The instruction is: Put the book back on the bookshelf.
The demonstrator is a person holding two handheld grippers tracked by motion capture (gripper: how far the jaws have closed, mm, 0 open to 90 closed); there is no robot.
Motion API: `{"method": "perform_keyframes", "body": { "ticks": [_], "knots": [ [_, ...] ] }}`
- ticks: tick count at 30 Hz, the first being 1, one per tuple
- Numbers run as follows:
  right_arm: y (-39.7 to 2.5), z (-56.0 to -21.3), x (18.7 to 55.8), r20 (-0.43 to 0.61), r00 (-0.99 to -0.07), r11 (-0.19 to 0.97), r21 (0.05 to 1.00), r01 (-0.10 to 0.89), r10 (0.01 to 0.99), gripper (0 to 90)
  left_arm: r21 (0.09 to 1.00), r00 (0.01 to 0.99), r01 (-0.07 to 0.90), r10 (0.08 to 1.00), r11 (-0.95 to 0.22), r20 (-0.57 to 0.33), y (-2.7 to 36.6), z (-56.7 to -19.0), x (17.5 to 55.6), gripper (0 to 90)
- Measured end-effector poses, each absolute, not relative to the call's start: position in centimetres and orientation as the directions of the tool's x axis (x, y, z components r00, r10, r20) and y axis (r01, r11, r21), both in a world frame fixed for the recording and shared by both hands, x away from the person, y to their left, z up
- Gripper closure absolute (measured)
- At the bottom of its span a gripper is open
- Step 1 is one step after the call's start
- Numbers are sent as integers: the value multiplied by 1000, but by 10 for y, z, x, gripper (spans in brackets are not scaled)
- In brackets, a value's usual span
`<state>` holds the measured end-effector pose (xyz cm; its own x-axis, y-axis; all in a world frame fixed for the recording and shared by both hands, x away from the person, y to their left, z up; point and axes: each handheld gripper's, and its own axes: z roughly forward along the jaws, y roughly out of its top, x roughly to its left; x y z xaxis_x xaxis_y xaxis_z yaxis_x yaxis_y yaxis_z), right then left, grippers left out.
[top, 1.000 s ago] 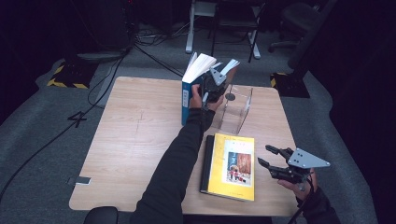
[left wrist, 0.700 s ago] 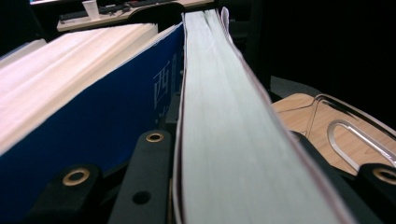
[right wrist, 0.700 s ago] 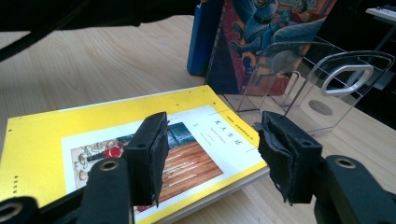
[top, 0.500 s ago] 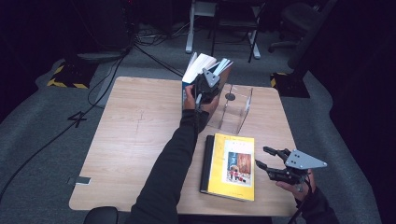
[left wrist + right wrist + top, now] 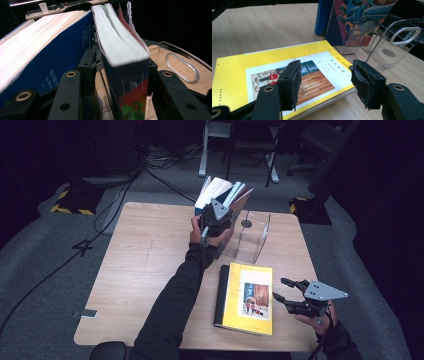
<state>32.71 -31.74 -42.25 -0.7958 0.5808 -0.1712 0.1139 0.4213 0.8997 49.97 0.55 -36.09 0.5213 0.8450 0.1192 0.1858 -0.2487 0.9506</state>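
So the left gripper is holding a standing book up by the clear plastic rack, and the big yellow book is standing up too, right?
Not quite. The big yellow book lies flat on the wooden table, as the high view shows. The left gripper does hold a standing book by the clear plastic rack.

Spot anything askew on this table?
Yes. The book clamped in the left gripper leans, pages fanned, against the blue book rather than upright in the clear rack. The yellow book lies flat before the open right gripper.
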Motion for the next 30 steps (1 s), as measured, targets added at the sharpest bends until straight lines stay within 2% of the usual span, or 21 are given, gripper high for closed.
{"method": "perform_keyframes", "body": {
  "ticks": [9,14,24,30],
  "knots": [
    [-318,-425,329,-170,-792,428,895,125,587,415,947,567,200,818,-253,99,18,-378,490,574],
    [-318,-427,331,-166,-791,432,892,134,589,413,934,595,209,796,-292,116,22,-386,486,567],
    [-316,-431,333,-170,-771,446,881,160,613,375,904,621,232,770,-359,147,35,-401,478,472],
    [-315,-433,334,-162,-767,451,874,181,621,361,885,638,243,753,-396,162,43,-411,471,448]
  ]
}}
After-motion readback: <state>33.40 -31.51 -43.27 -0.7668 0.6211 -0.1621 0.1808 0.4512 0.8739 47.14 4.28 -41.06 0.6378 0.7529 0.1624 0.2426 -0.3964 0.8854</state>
